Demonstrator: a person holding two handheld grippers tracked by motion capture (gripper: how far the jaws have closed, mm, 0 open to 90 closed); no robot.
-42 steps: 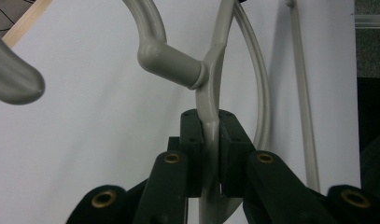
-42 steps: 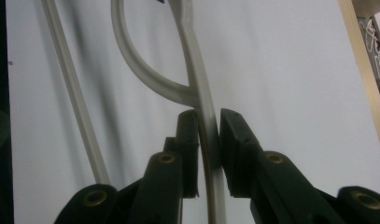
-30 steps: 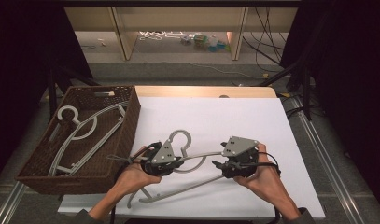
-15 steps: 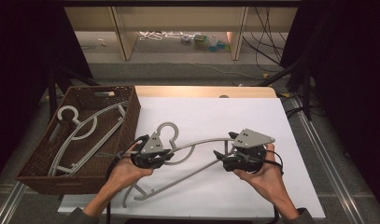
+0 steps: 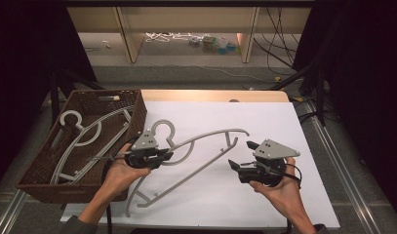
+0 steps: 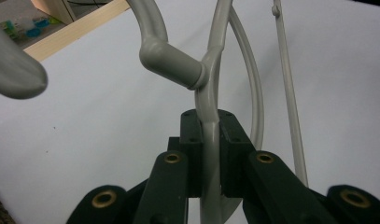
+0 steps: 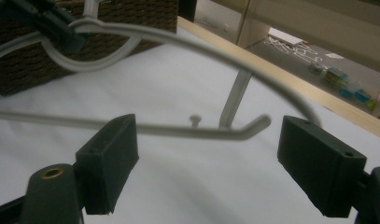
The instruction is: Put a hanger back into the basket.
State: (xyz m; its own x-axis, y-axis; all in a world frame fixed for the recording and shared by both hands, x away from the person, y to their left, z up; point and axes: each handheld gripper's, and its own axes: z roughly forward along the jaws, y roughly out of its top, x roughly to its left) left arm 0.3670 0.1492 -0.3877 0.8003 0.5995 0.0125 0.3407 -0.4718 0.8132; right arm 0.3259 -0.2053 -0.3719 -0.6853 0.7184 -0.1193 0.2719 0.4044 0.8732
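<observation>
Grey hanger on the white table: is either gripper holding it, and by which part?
The left gripper is shut on the grey hanger, on its neck just below the hook. The right gripper has just been opening; its pads touch nothing.

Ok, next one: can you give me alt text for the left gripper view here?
The left gripper is shut on a grey plastic hanger, gripping its arm just below the neck where the hook curves off to the left. The rest of the hanger stretches away over a white table surface, with a wooden edge at top left.
</observation>
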